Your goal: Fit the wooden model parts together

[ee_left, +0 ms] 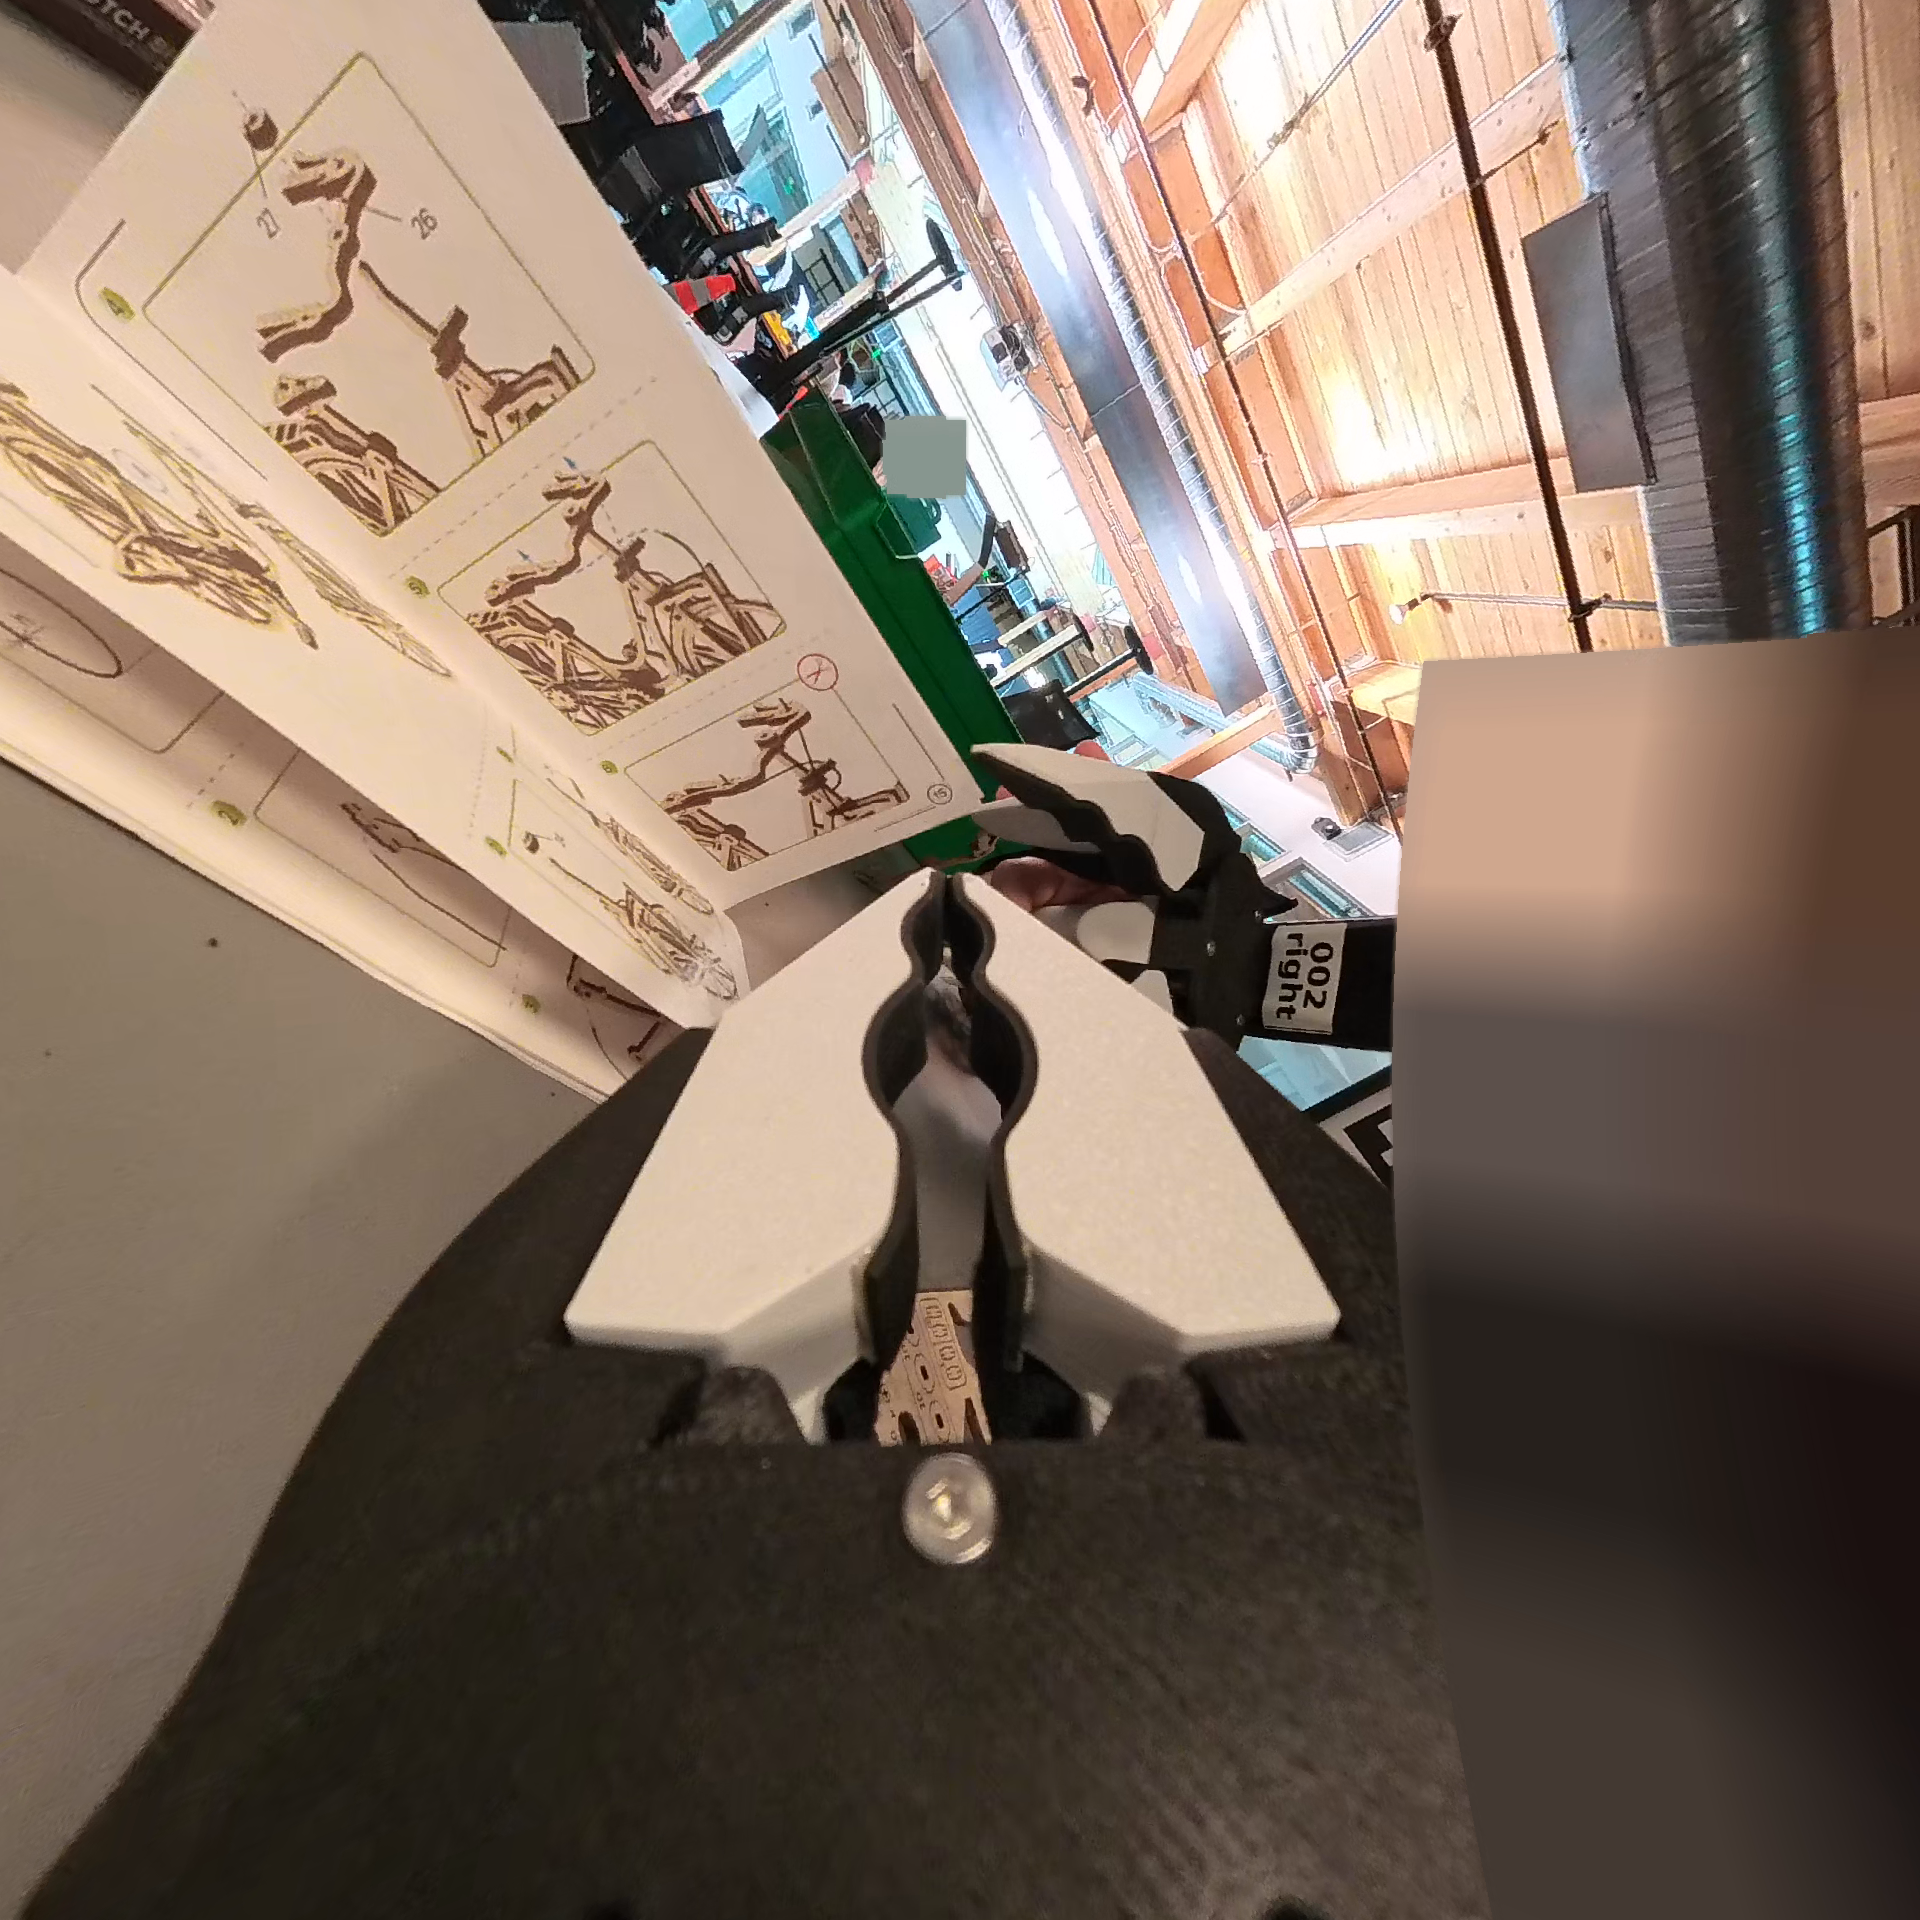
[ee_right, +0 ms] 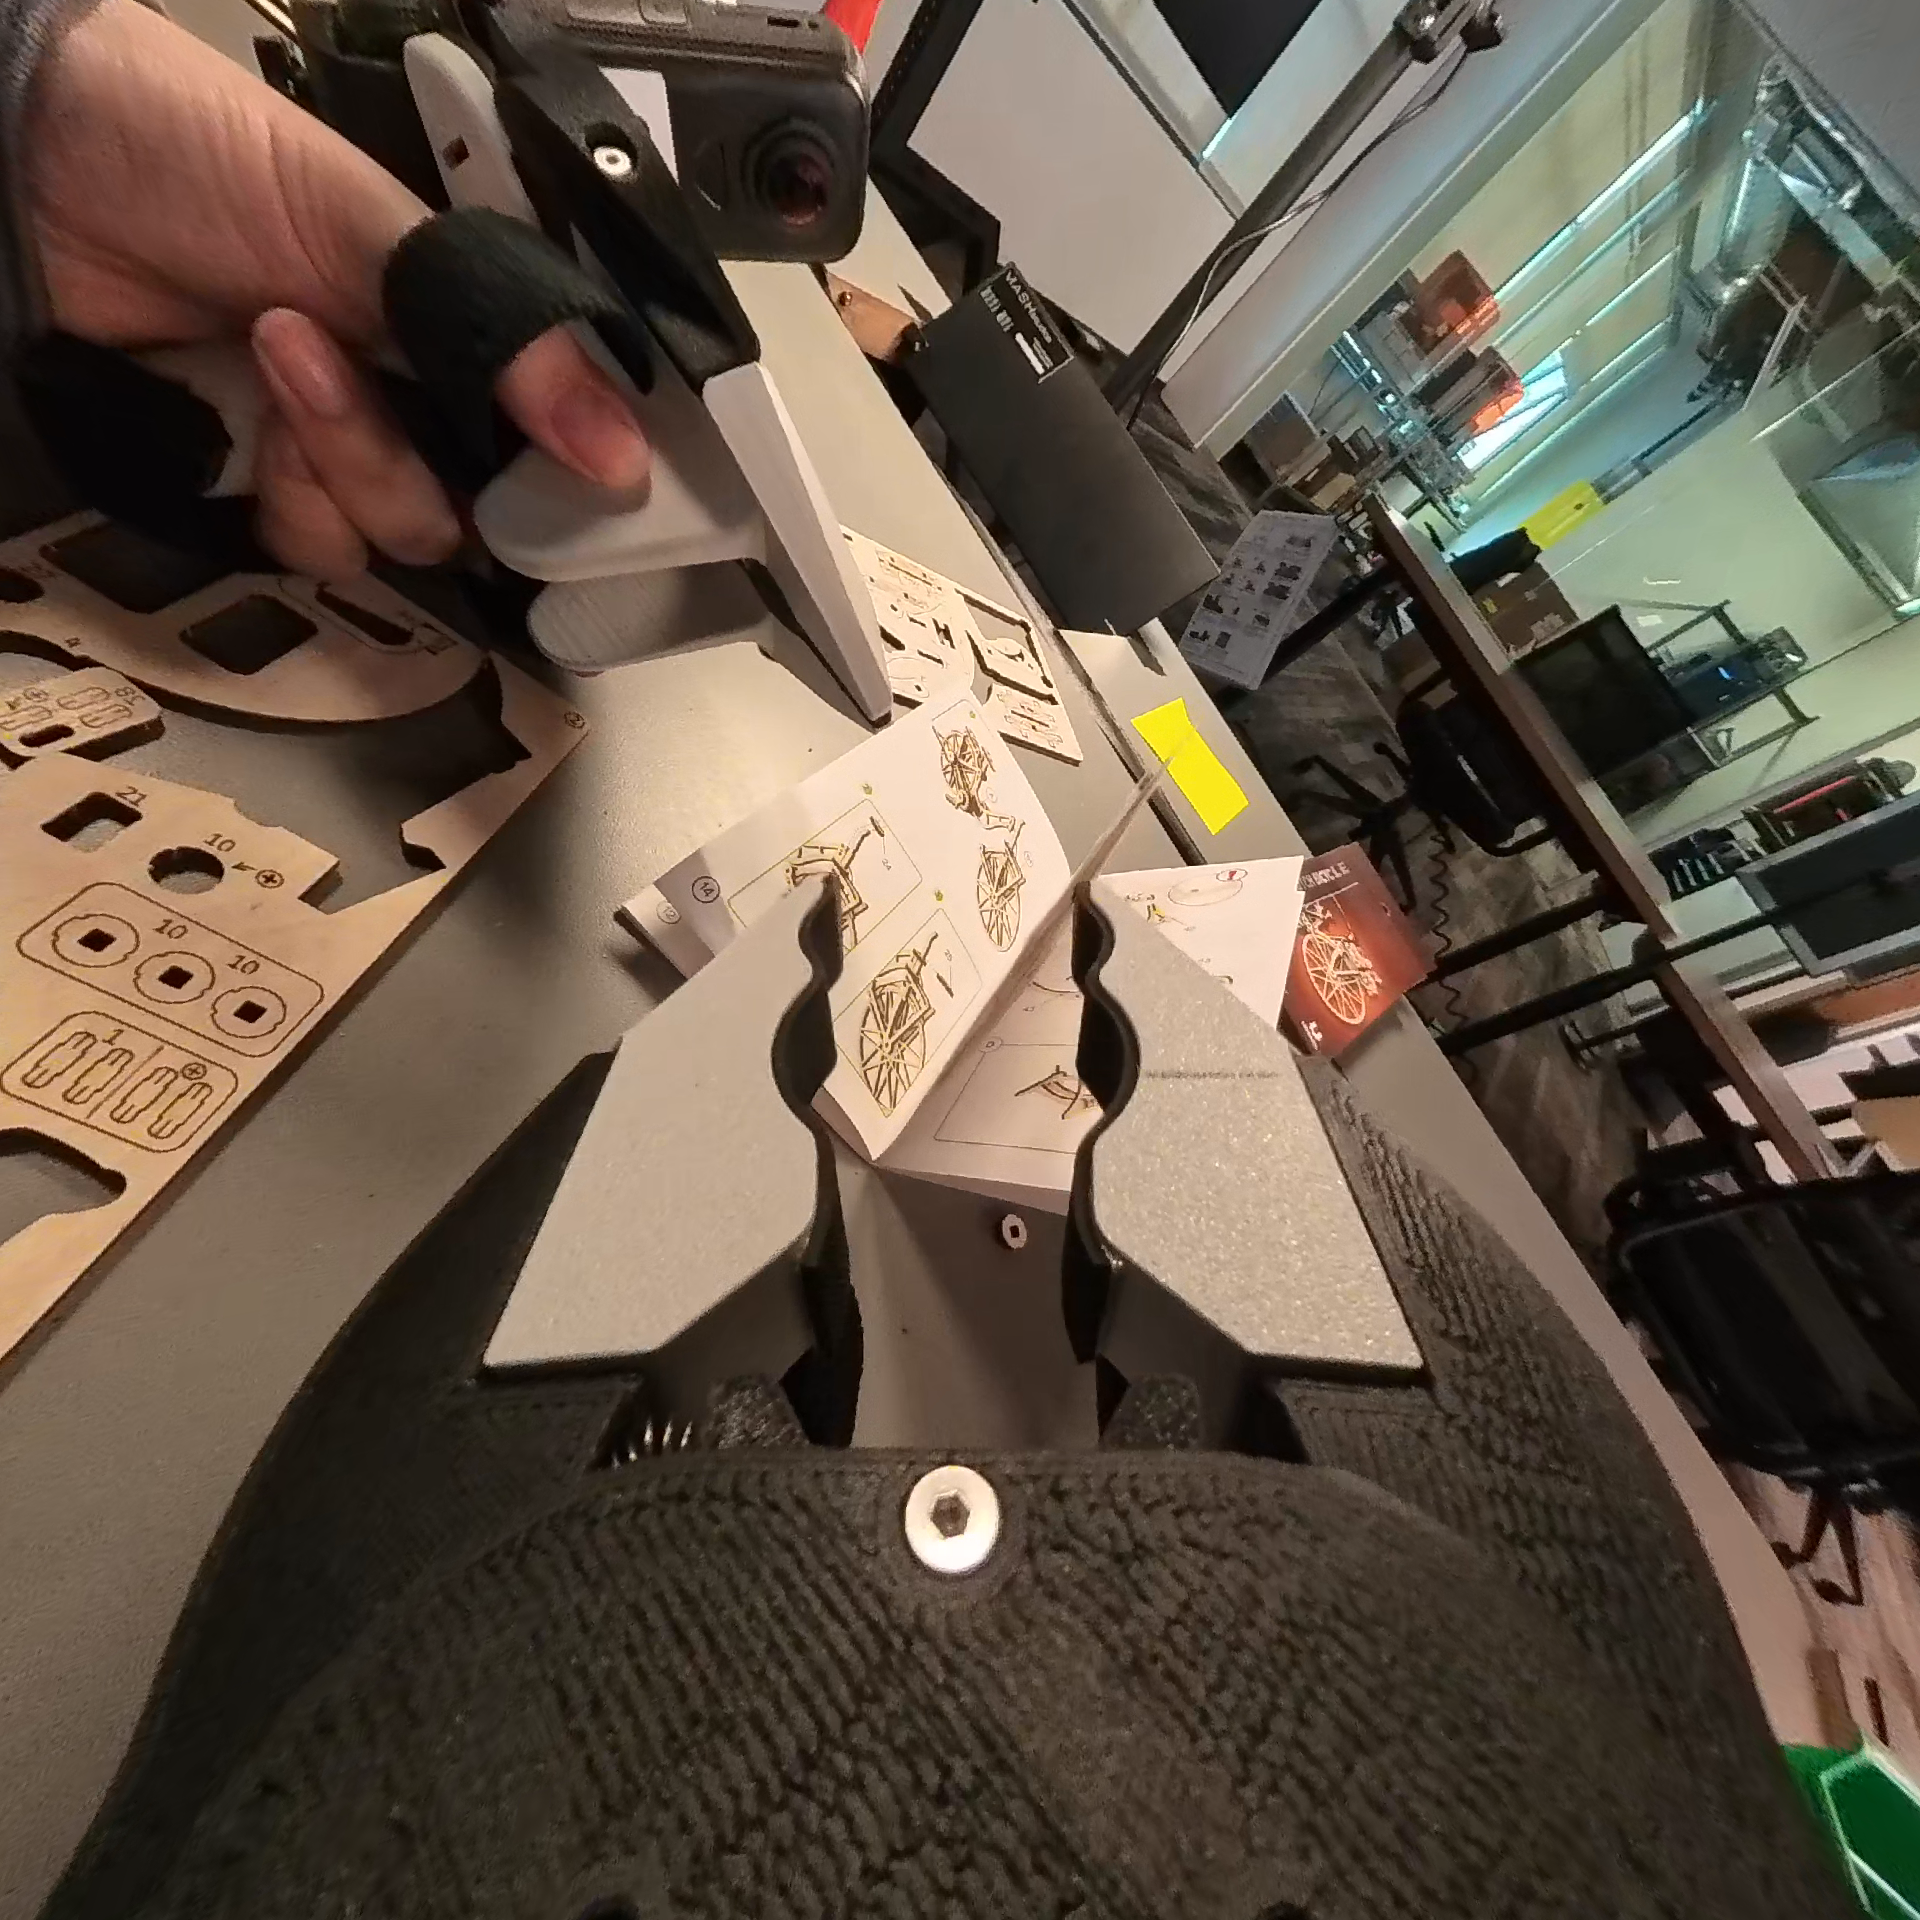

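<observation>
The left claw (ee_left: 948, 883) is seen clenched, its wavy black inner edges meeting at the tips. A thin, pale plywood piece (ee_left: 935, 1387) is visible in the gap near the base of its fingers, engraved with small rounded slot outlines; whether it is actually pinched cannot be told. Beyond and to the left of this claw, an open instruction booklet (ee_left: 436, 436) with brown line drawings of a bicycle model is propped up from the grey tabletop (ee_left: 208, 1143).

The right claw (ee_right: 951, 904) is held released, with a wide gap between its fingers and nothing between them. Through that gap and just ahead of its tips, the booklet (ee_right: 935, 935) is seen lying open on the tabletop (ee_right: 499, 987). To the left of the right claw, a laser-cut plywood sheet (ee_right: 156, 935) is laid flat, light tan with dark scorched edges, with engraved part outlines and several empty cut-outs. A second, smaller sheet (ee_right: 966, 644) is seen farther ahead, partly hidden behind the left claw (ee_right: 878, 712), which is gripped by a hand (ee_right: 260, 312). A yellow sticky note (ee_right: 1190, 764) lies ahead and to the right.
</observation>
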Motion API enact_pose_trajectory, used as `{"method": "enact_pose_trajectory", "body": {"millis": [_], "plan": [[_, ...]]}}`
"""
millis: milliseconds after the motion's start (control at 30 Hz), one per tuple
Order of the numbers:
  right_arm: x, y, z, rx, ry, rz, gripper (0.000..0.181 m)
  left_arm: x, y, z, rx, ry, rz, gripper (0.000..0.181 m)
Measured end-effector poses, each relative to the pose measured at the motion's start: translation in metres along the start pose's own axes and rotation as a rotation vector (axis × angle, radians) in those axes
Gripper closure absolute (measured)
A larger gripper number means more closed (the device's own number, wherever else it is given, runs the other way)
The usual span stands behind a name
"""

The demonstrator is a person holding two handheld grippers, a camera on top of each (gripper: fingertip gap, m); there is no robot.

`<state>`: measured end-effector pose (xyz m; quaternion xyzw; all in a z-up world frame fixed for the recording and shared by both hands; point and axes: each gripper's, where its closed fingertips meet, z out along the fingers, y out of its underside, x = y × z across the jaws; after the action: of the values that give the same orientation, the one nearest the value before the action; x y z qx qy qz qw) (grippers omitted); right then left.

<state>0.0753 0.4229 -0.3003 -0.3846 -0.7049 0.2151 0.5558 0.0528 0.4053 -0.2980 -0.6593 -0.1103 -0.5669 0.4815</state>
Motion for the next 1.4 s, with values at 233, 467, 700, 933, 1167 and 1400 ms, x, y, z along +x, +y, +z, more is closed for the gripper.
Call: {"method": "enact_pose_trajectory", "body": {"millis": [233,467,700,933,1167,1400], "plan": [[-0.002,0.005,0.002,-0.025,-0.014,0.005,0.140,0.000,0.000,0.000,0.001,0.002,-0.004,0.181],[-0.010,0.018,0.007,-0.091,-0.082,0.055,0.139,0.000,-0.001,0.000,0.002,0.002,-0.006,0.181],[-0.047,0.038,0.018,-0.221,-0.314,0.268,0.121,0.014,-0.011,-0.003,0.086,-0.027,0.212,0.181],[-0.062,0.033,0.023,-0.221,-0.415,0.415,0.101,-0.007,0.010,0.006,-0.148,-0.362,0.565,0.181],[-0.038,0.030,0.027,-0.173,-0.339,0.626,0.102,-0.049,0.035,0.010,-0.372,-0.563,0.482,0.181],[0.008,0.044,0.034,-0.197,-0.137,0.760,0.118,-0.062,0.040,0.007,-0.447,-0.658,0.511,0.181]]}}
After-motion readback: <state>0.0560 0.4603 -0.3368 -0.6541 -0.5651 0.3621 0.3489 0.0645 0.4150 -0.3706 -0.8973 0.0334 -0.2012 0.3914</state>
